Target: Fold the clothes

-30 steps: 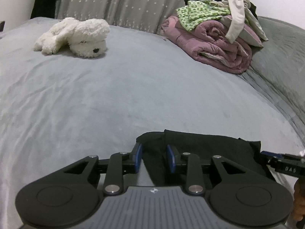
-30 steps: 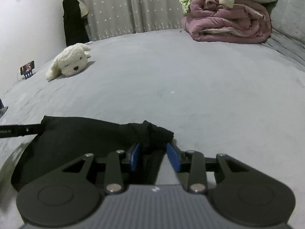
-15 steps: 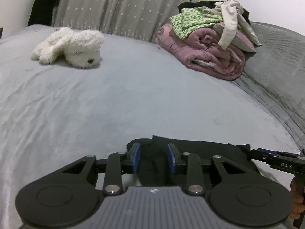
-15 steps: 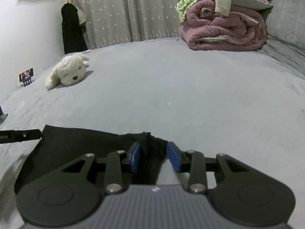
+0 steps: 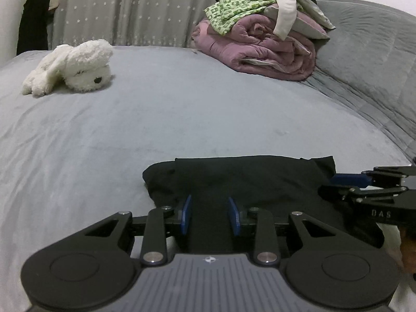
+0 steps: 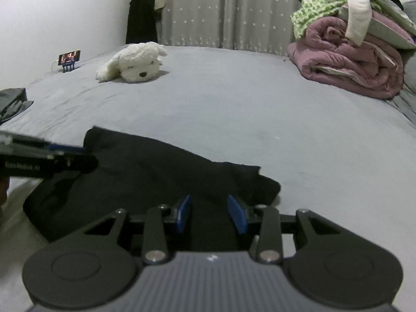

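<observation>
So we've got the big grey bed (image 5: 182,130), and near its front edge the black garment (image 5: 247,179) lies as a fairly compact, layered rectangle, so it looks at least partly folded to us. Whether more folds are coming or it's done, we can't say. A pile of clothes (image 5: 262,13) waits on the rolled pink quilt (image 5: 260,49). Left gripper (image 5: 210,214) and right gripper (image 6: 210,213) both sit over the cloth with jaws parted, gripping nothing.

One black garment (image 5: 249,179), one plush dog (image 5: 75,70), two grippers.
</observation>
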A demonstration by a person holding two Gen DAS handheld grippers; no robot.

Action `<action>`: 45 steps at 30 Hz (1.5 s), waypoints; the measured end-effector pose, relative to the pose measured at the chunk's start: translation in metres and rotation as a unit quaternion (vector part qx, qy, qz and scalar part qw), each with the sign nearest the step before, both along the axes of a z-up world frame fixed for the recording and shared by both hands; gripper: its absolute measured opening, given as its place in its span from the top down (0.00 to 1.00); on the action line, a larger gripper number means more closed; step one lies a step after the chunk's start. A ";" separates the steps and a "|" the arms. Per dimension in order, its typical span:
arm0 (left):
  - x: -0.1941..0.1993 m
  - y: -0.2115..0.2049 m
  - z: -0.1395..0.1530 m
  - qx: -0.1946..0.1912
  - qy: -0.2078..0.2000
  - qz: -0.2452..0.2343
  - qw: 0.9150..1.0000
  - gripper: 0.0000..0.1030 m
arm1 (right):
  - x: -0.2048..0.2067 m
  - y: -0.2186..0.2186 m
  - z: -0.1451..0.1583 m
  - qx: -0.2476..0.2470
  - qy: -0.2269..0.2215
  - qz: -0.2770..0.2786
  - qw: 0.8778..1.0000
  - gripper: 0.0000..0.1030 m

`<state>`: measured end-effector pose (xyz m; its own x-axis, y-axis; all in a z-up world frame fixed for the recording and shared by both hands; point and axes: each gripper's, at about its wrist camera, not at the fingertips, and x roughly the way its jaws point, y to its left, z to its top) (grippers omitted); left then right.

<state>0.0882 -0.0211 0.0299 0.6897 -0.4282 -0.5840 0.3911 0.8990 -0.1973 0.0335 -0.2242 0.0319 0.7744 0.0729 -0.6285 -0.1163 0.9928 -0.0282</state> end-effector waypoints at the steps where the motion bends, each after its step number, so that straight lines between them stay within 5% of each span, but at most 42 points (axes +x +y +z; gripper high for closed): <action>1: 0.001 0.001 0.001 -0.002 0.001 0.003 1.000 0.71 | 0.002 -0.002 0.001 -0.005 0.001 -0.007 1.000 0.67; 8: 0.020 0.035 0.000 -0.046 0.038 0.067 0.996 0.71 | 0.013 -0.026 -0.001 0.017 0.017 -0.054 0.998 0.62; 13: 0.025 0.045 0.000 -0.066 0.049 0.081 0.993 0.71 | 0.013 -0.031 0.001 -0.002 0.014 -0.065 0.998 0.60; 17: 0.029 0.053 0.001 -0.082 0.058 0.093 0.991 0.71 | 0.015 -0.047 0.004 0.031 0.021 -0.090 0.995 0.60; 31: 0.028 0.052 0.002 -0.098 0.069 0.083 0.989 0.71 | 0.011 -0.073 0.003 0.109 0.037 -0.118 0.986 0.59; 45: 0.023 0.059 -0.001 -0.150 0.106 0.065 0.981 0.67 | -0.001 -0.086 0.007 0.199 0.050 -0.115 0.972 0.45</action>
<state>0.1107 0.0377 0.0290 0.6262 -0.5197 -0.5812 0.1986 0.8272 -0.5257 0.0323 -0.3103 0.0387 0.7356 0.1584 -0.6586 0.1274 0.9226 0.3642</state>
